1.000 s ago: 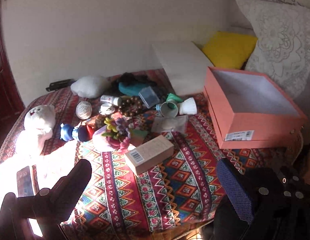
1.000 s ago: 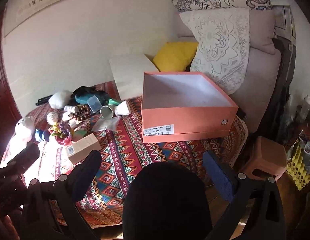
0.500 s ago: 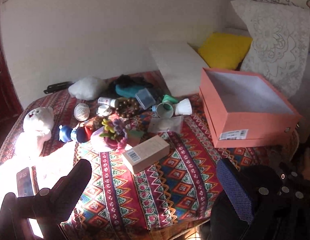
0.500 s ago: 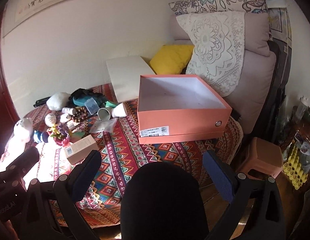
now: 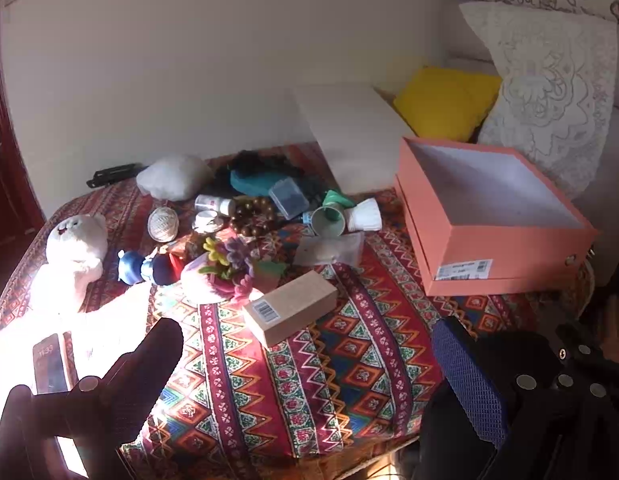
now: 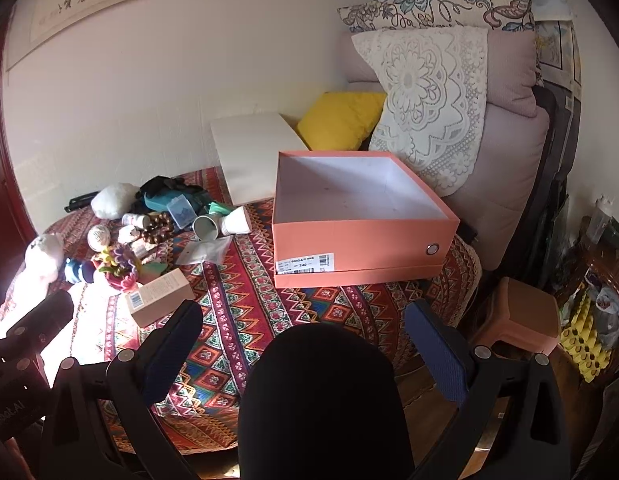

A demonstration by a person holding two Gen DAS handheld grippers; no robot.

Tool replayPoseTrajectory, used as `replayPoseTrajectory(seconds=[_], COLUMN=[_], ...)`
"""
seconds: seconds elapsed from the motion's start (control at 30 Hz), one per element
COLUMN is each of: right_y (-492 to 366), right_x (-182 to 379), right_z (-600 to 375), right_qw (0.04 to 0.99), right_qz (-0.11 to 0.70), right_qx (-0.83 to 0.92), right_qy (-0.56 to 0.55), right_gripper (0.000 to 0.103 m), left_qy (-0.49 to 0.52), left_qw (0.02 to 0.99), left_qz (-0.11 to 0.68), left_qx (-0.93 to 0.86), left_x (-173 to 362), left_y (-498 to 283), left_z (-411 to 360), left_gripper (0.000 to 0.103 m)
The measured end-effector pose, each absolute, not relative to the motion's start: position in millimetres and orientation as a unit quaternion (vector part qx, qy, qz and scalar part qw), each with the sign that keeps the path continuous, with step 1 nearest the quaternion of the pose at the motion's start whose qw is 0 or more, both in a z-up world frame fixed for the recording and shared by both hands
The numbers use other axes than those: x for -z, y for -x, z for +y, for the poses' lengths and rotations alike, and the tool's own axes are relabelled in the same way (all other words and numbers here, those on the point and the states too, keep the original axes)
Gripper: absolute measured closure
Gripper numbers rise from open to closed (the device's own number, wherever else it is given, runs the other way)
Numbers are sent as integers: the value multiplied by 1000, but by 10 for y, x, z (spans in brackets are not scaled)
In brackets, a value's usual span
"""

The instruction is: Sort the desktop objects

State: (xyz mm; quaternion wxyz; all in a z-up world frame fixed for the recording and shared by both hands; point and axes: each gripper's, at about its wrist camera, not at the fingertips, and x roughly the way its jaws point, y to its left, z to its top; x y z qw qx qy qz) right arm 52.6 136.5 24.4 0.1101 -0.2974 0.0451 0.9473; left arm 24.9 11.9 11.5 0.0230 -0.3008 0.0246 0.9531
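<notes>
Left wrist view: my left tongs (image 5: 309, 368) stand wide apart above the near edge of the desk (image 5: 349, 380), which is covered in a patterned cloth; both fingers are clear of it and nothing lies between them. Right wrist view: my right tongs (image 6: 305, 344) are likewise spread wide and empty, held over the near edge of the desk, with a dark rounded shape low in the frame between the fingers.

The orange box (image 5: 505, 256) sits open at the right of the desk, its white inside bare, a barcode label on its near wall. The items to sort lie in a cluster at the left and far-centre. Nearest is a tan carton (image 5: 290, 307) with a barcode end, lying flat, just in front of a bunch of felt flowers (image 5: 225, 268). Farther back are a paper cup (image 5: 327, 221) on its side, touching a white shuttlecock (image 5: 363, 216), a string of wooden beads (image 5: 253, 216), a clear plastic case (image 5: 287, 197) and a ball of twine (image 5: 162, 224). A white plush toy (image 5: 75, 248) lies at the far left; a phone (image 5: 49, 364) rests in sunlight at the near left.
</notes>
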Motion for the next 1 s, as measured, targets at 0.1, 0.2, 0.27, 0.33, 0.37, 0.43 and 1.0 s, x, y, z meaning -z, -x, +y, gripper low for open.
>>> replayPoseTrajectory(seconds=[0.1,0.2,0.27,0.33,0.37,0.43,1.0], right_y=[-529,-522,-525,-524,-527,-534,-479], right_x=[-229,-220,-212,-214,-212,-209,-219], right_z=[1338,1311,1310,1307,1306,1304,1235], right_qw=[110,109,108,108,108,108,112], right_qz=[44,41,40,39,39,38,31], right_qx=[-948,-948,-948,-948,-948,-949,-947], right_qy=[295,296,296,296,295,295,299], right_gripper=[0,0,0,0,0,0,0], left_qy=[300,301,301,301,301,301,303], left_qw=[23,24,25,25,25,25,26], left_qz=[25,24,23,22,22,21,21], left_qx=[-953,-953,-953,-953,-953,-953,-952], left_x=[-123,-122,-125,-129,-131,-132,-136], left_y=[-255,-259,-256,-252,-251,-250,-256], left_z=[120,112,100,90,85,76,47], left_gripper=[0,0,0,0,0,0,0])
